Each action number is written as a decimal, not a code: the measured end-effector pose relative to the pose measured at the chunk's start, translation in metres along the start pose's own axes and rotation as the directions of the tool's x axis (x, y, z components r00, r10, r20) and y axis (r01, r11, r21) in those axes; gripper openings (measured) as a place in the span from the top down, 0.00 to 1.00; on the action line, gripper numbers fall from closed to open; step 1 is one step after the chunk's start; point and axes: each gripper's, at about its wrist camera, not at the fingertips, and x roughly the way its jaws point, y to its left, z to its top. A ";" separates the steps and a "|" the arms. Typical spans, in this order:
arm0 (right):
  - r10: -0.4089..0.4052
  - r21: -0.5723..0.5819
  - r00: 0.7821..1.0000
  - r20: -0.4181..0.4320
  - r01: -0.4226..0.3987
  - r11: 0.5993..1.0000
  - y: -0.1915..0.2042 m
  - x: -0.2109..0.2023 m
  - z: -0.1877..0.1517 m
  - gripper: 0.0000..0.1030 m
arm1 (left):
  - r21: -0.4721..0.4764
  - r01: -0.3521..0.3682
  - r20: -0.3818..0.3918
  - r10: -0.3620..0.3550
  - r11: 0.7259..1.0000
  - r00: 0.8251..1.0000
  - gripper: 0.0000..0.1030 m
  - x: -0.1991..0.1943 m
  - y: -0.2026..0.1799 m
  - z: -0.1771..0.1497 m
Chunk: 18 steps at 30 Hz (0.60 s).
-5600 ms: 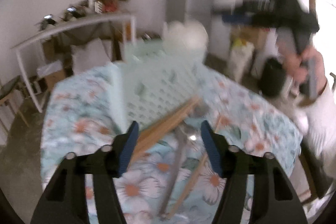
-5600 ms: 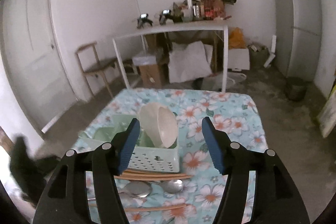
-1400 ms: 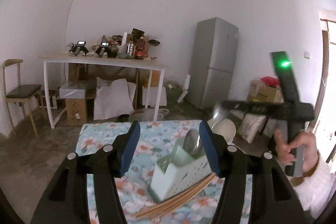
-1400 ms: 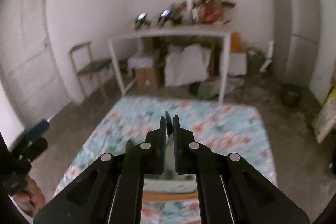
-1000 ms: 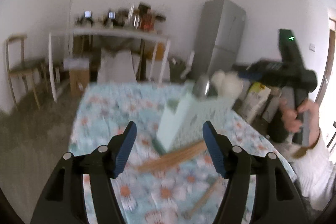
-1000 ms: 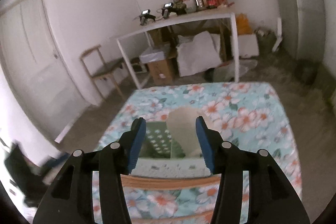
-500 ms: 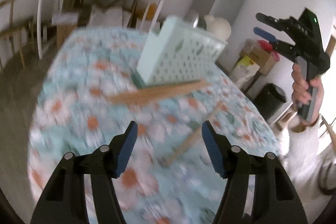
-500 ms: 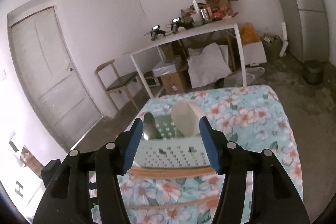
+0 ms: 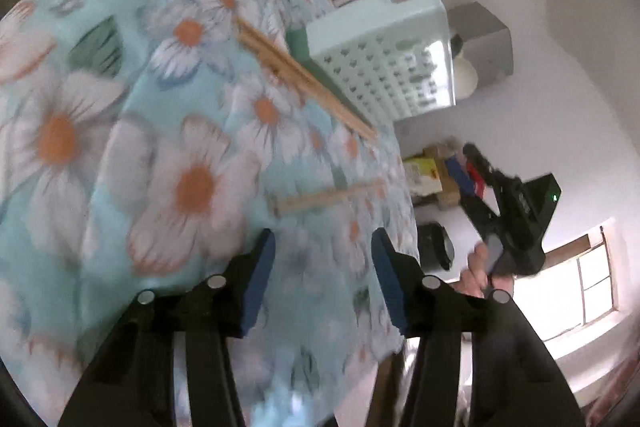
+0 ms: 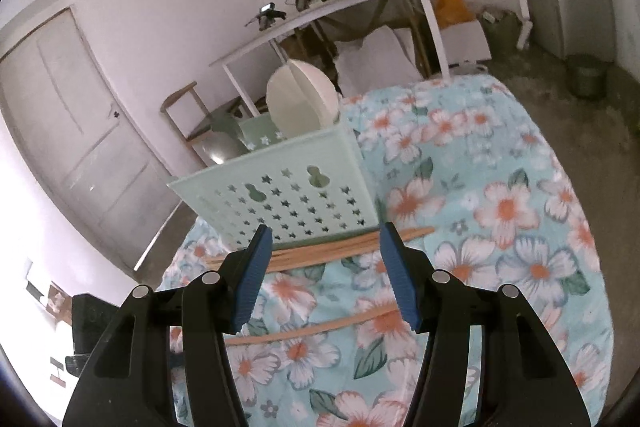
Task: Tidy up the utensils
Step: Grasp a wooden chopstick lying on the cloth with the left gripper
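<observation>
Both the left gripper and right gripper are spread wide with nothing in them, a spoon sits in the green basket, and wooden chopsticks lie on the flowery cloth, so I think they go next.

The table is covered by a floral cloth. On it rest a green basket, a bundle of what appear to be chopsticks against its base, and one separate stick.
</observation>
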 end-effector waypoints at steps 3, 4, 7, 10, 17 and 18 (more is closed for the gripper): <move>0.006 0.016 1.000 -0.008 -0.006 1.000 -0.003 0.002 -0.006 0.47 | -0.004 -0.019 0.054 0.019 1.000 0.998 0.69 0.010 -0.001 0.007; 0.006 0.020 1.000 -0.008 -0.006 1.000 -0.004 0.002 -0.007 0.47 | -0.006 -0.022 0.076 0.022 1.000 0.997 0.71 0.012 -0.002 0.007; 0.007 0.043 1.000 -0.011 -0.006 0.999 -0.010 0.003 -0.012 0.47 | -0.011 -0.042 0.120 0.043 0.999 0.992 0.79 0.021 -0.004 0.010; 0.015 0.066 1.000 -0.020 -0.014 0.998 -0.015 0.007 -0.016 0.47 | -0.061 -0.038 0.149 0.047 0.997 0.988 0.84 0.026 -0.001 0.015; 0.026 0.080 1.000 -0.014 -0.025 0.996 -0.020 0.008 -0.019 0.47 | -0.152 -0.045 0.198 0.075 0.987 0.977 0.84 0.037 -0.002 0.032; 0.024 0.080 1.000 -0.015 -0.023 0.997 -0.020 0.008 -0.019 0.47 | -0.166 -0.041 0.207 0.075 0.985 0.976 0.84 0.039 -0.002 0.034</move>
